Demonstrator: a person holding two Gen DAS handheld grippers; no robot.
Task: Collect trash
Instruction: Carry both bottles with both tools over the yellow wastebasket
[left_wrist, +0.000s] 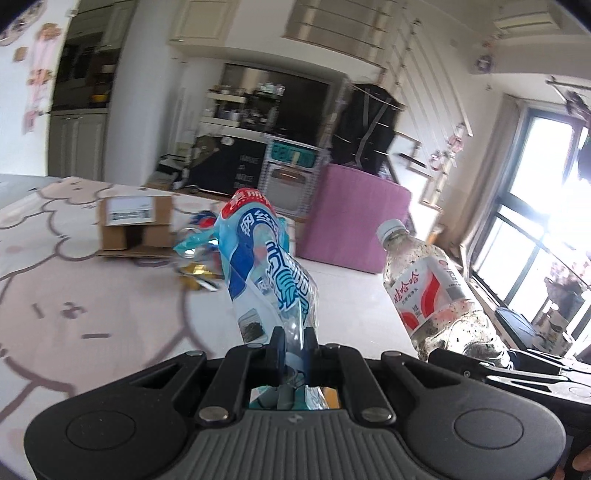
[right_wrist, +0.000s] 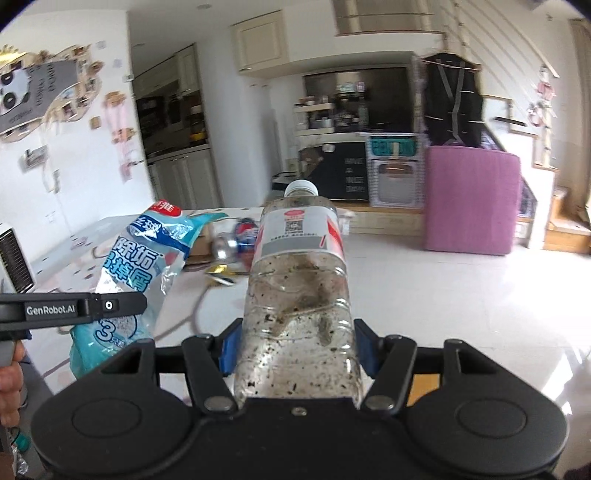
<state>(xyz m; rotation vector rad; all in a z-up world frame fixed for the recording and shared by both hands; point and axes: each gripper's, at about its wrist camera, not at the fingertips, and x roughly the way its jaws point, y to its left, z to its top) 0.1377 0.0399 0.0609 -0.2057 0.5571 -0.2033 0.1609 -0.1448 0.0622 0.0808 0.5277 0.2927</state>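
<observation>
Left gripper (left_wrist: 295, 343): my fingers pinched nearly closed on the blue wrapper (left_wrist: 266, 266), lifted off the table (left_wrist: 74, 258). Cardboard box (left_wrist: 135, 225), crushed can (right_wrist: 240, 240) and gold scraps (right_wrist: 221, 277) left behind there. Right gripper (right_wrist: 297, 350): fingers spread wide, clamping the dirty plastic bottle (right_wrist: 299, 295), airborne too. Mid-carry, I'd say; next I need a bin, none visible.

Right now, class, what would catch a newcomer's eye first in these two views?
The clear plastic bottle speckled with dark grime, clamped in the right gripper, fills the foreground. Beside it, the left gripper pinches a crinkled blue-and-white plastic packet. Behind, a brown cardboard box sits on the pink cartoon-print tablecloth.
</observation>
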